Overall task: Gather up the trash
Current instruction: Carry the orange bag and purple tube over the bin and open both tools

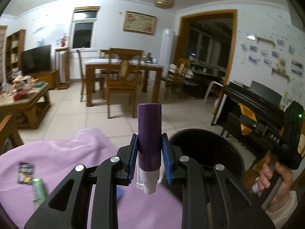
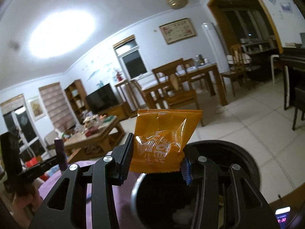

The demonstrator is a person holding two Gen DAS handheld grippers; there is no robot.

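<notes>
My left gripper (image 1: pixel 149 150) is shut on a purple tube with a white end (image 1: pixel 149 133), held upright above the pink cloth (image 1: pixel 63 164), just left of the black trash bin (image 1: pixel 205 148). My right gripper (image 2: pixel 156 153) is shut on an orange snack wrapper (image 2: pixel 164 139), held over the near rim of the black bin (image 2: pixel 228 152). The right gripper also shows in the left wrist view (image 1: pixel 247 122), beyond the bin. The left gripper with the purple tube (image 2: pixel 61 152) shows at the left of the right wrist view.
Two small wrappers (image 1: pixel 25 171) (image 1: pixel 39 189) lie on the pink cloth at the left. A cluttered wooden coffee table (image 1: pixel 24 99), a dining table with chairs (image 1: pixel 122 70) and a black piano (image 1: pixel 253 95) stand around a tiled floor.
</notes>
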